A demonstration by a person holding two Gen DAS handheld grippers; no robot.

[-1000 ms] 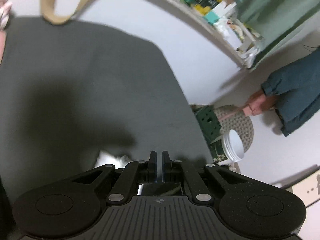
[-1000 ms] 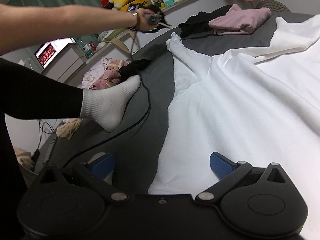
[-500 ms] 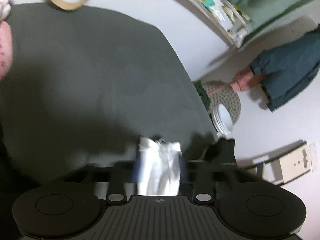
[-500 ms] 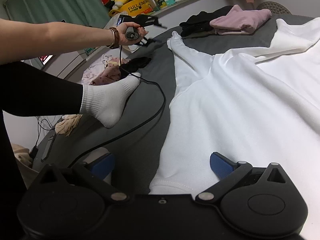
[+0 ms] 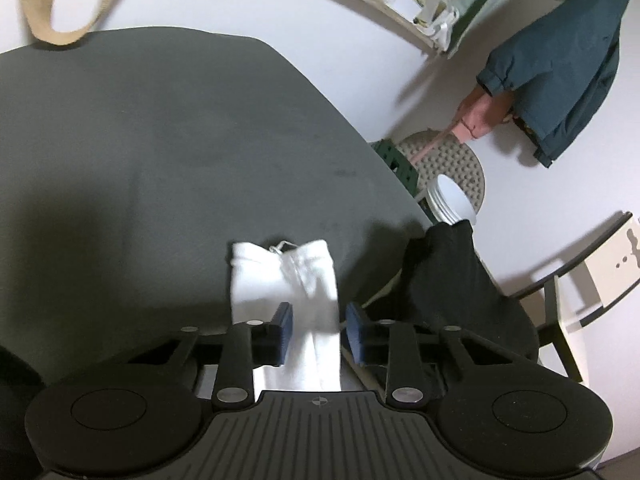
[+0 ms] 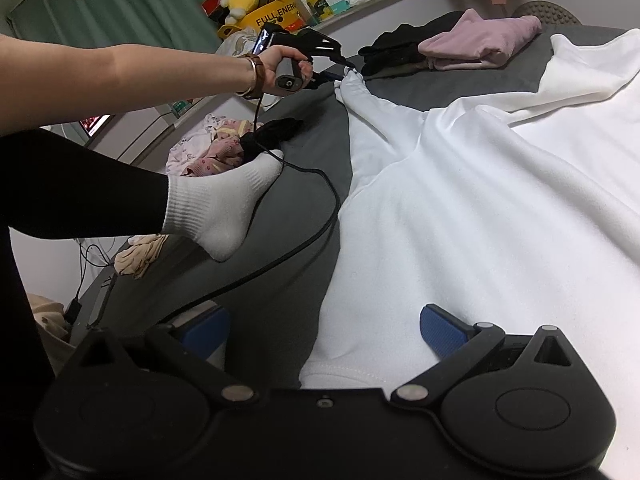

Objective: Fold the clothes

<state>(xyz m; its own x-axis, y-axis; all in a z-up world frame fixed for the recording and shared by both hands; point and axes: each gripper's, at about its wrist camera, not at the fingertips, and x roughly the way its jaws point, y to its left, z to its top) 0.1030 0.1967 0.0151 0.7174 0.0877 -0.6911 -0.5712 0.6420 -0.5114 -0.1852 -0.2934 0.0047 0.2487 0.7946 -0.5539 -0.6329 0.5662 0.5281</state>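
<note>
A white sweatshirt (image 6: 480, 216) lies spread on the grey bed (image 6: 304, 168), with one sleeve stretched toward the far left. The sleeve's cuff (image 5: 280, 276) rests flat on the bed (image 5: 160, 140). My left gripper (image 5: 319, 332) is open, its blue pads (image 5: 284, 332) standing apart on either side of the sleeve without pinching it. In the right wrist view a hand holds the left gripper (image 6: 340, 70) just at the cuff (image 6: 354, 84). My right gripper (image 6: 322, 330) is wide open low over the sweatshirt's near hem (image 6: 340, 376).
A folded pink garment (image 6: 480, 44) and black clothes (image 6: 392, 52) lie at the bed's far end. A person's foot in a white sock (image 6: 216, 208) and a black cable (image 6: 304, 248) cross the left side. Floral clothes (image 6: 208, 148) lie beyond. A black garment (image 5: 448, 280) and chair (image 5: 560, 312) sit right of the sleeve.
My left gripper went from shut to open, and the white sleeve cuff now lies loose between its pads. The hand holding it shifted right along the bed. The right gripper stayed put.
</note>
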